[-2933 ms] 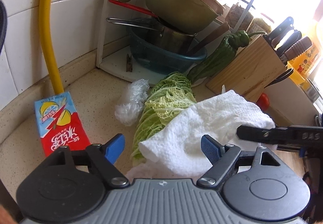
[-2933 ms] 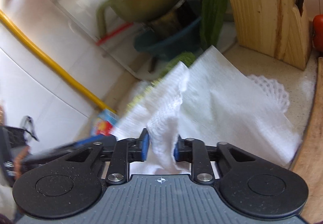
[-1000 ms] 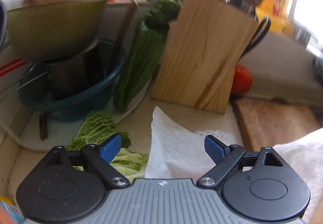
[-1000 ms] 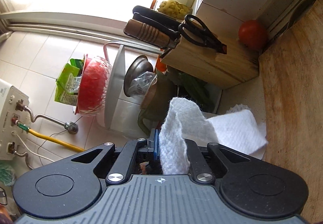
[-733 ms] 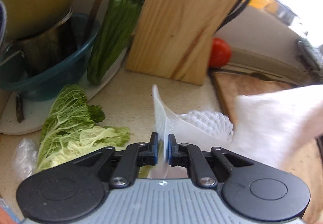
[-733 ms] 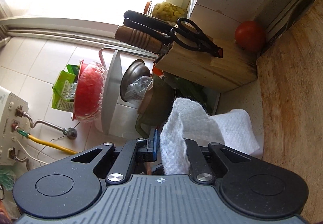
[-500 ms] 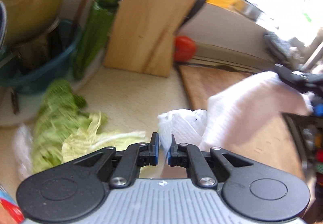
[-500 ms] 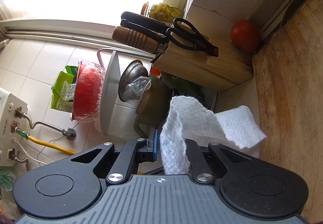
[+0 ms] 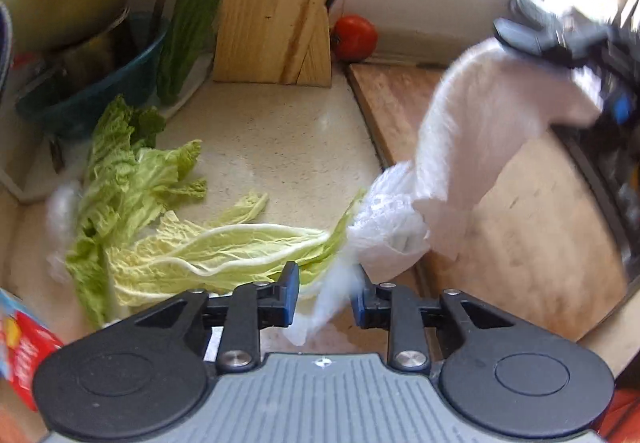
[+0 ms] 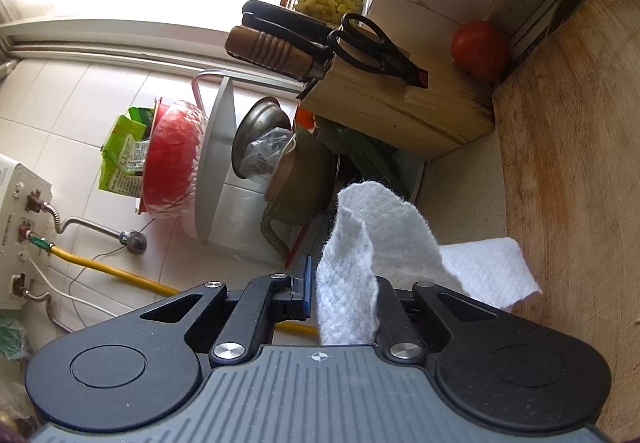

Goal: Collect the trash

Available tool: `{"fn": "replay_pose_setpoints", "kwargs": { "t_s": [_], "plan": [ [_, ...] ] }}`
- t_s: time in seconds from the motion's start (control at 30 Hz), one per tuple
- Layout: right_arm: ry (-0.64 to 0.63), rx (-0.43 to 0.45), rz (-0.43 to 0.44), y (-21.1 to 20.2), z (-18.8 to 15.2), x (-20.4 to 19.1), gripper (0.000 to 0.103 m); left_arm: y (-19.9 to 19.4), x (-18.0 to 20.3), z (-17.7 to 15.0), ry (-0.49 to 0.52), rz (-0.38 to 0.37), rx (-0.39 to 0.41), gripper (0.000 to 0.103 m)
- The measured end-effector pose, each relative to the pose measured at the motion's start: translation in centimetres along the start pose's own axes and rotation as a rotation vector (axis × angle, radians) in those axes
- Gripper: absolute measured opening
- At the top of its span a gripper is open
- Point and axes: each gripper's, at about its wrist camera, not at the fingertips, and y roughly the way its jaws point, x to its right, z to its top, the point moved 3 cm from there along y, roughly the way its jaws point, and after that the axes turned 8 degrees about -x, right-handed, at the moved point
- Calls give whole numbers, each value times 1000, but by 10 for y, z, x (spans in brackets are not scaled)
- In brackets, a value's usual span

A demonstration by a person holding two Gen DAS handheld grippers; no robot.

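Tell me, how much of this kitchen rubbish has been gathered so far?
Nothing looks binned yet. In hand: the right tool is clamped on the white paper towel; the left tool is opening, with a white mesh wrapper between its pads. Left: cabbage leaves and a red carton on the counter.

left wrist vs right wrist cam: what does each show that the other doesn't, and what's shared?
Left wrist only: cabbage leaves on the counter, a red carton, and the left tongs opening around a white foam net.

Right wrist only: scissors, a red bowl and a yellow hose.

Both: the paper towel clamped in the right tongs, knife block, tomato, cutting board.
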Motion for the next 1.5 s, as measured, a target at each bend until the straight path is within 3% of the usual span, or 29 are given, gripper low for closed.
{"fn": "replay_pose_setpoints", "kwargs": {
  "t_s": [0.1, 0.2, 0.27, 0.33, 0.5, 0.57, 0.63, 0.7, 0.77, 0.8, 0.83, 0.9, 0.93, 1.03, 1.17, 1.27, 1.33, 1.4, 1.47, 1.5],
  "plan": [
    [-14, -13, -5, 1, -1, -3, 15, -3, 21, -7, 136, 137, 20, 28],
    [-17, -9, 6, -2, 0, -3, 16, 2, 34, -9, 215, 178, 27, 44],
    [-16, -9, 10, -3, 1, -2, 16, 14, 37, -5, 215, 179, -16, 41],
    [-11, -6, 4, -4, 1, -2, 16, 19, 39, -5, 181, 101, -99, 14],
    [-32, 12, -19, -11, 0, -4, 16, -1, 31, -9, 30, -160, -183, 10],
    [-11, 22, 4, -15, 2, -1, 16, -19, 16, -3, -71, -257, -143, 9],
    [-8, 30, 7, -17, 2, 1, 16, -36, -9, 9, -233, -397, -53, 9],
    [-3, 31, 13, -17, 2, 1, 16, -44, -40, 19, -418, -452, 54, 9],
    [0, 33, 14, -15, 2, 2, 16, -37, -63, 26, -492, -352, 115, 9],
    [3, 34, 17, -15, 3, 2, 16, -32, -66, 26, -499, -281, 103, 9],
    [2, 32, 18, -14, 4, 1, 16, -28, -66, 24, -492, -258, 82, 9],
    [-15, 29, 13, -15, 5, -4, 16, -31, -49, 16, -405, -355, 41, 12],
    [-29, 26, 14, -16, 4, -6, 16, -34, -38, 11, -341, -378, 8, 18],
    [-47, 37, 22, -20, 4, -10, 16, -40, 5, -12, -142, -304, -60, 40],
    [-28, 62, 33, -24, 4, -6, 16, -28, 54, -37, 49, -219, -150, 43],
    [-40, 58, 34, -26, 3, -10, 16, -21, 83, -46, 188, -98, -137, 46],
    [-55, 54, 38, -27, 2, -14, 16, -14, 97, -48, 206, -87, -116, 57],
    [-67, 49, 48, -27, 2, -17, 16, -3, 106, -53, 210, -68, -130, 58],
    [-68, 42, 60, -27, 1, -17, 16, 16, 107, -55, 178, 6, -151, 57],
    [-69, 38, 63, -28, 0, -17, 16, 19, 104, -54, 151, 20, -124, 57]
  ]
}}
